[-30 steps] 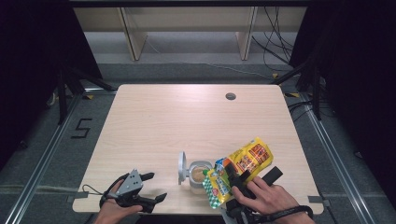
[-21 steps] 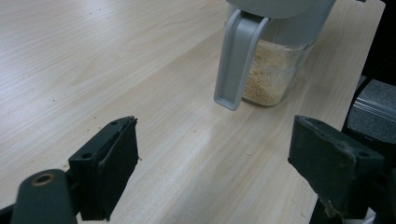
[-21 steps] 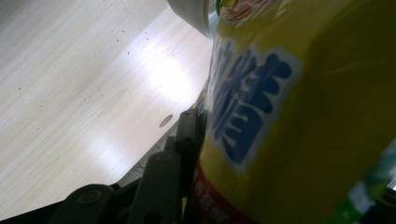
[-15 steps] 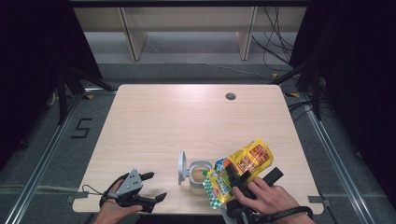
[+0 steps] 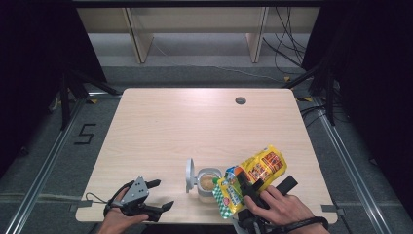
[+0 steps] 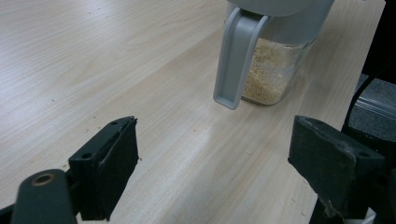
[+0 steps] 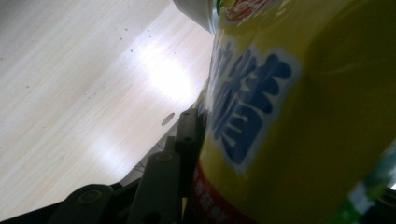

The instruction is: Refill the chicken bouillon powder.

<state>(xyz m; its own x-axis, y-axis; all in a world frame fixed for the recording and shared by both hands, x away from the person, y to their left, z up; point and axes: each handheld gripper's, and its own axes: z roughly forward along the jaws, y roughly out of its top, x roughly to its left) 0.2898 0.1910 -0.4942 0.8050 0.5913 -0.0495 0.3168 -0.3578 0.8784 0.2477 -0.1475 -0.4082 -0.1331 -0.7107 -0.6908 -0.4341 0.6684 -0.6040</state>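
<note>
A clear jar [image 5: 208, 183] with a grey flip lid [image 5: 189, 175] standing open holds pale crumbs near the table's front edge. My right gripper [image 5: 246, 186] is shut on a yellow food pouch [image 5: 253, 173], tilted with its lower end over the jar's mouth. In the right gripper view the pouch [image 7: 299, 112] presses against the left jaw. My left gripper [image 5: 160, 195] rests open at the front left of the table, nothing between its fingers [image 6: 109, 165]. The left gripper view shows the jar [image 6: 273, 70] and its hanging lid [image 6: 236, 60] ahead.
The wooden table [image 5: 195, 126] has a cable hole [image 5: 240, 101] at the back right. A floor marking of a 5 [image 5: 85, 133] lies left of the table. Shelf legs [image 5: 139, 34] stand behind it.
</note>
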